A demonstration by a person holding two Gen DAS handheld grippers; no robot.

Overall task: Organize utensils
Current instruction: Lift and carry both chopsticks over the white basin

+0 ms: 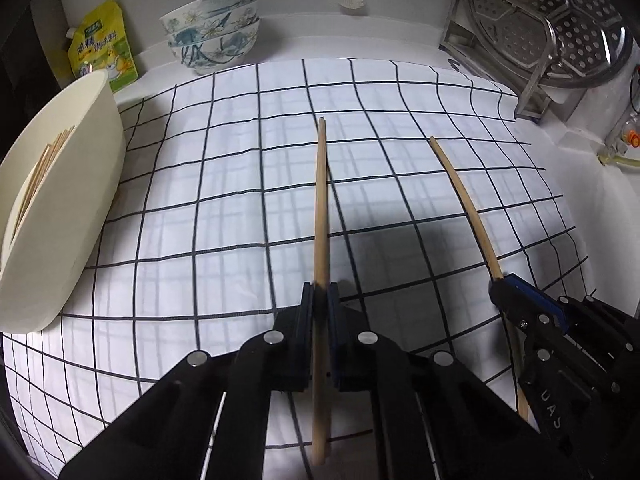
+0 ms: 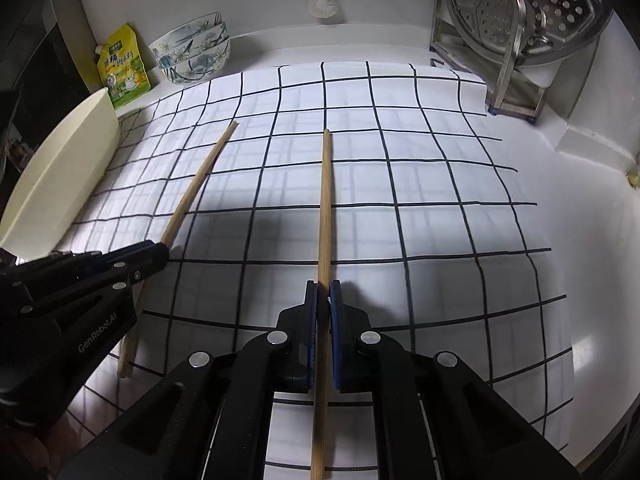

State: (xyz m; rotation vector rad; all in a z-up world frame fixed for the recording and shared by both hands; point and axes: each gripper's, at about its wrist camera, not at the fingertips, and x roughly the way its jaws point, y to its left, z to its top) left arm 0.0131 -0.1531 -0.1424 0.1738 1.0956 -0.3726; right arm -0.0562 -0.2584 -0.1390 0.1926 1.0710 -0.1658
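Left wrist view: each gripper pinches one chopstick, pointing forward.
Left gripper [image 1: 320,300] with its chopstick [image 1: 320,208] is nearer the cream holder [image 1: 80,184] at frame left; right gripper [image 2: 323,300] clamps the other chopstick [image 2: 325,208].

- Both fisheye views were fairly dim and cool-toned, with dark vignetted corners.
- The checked cloth [image 1: 240,184] bulged outward, its grid lines curving strongly toward the edges.
- Soft dark shadows lay on the cloth just ahead of each gripper.
- The steel steamer tray [image 2: 560,4] showed mild glare.
- Focus was sharp throughout.
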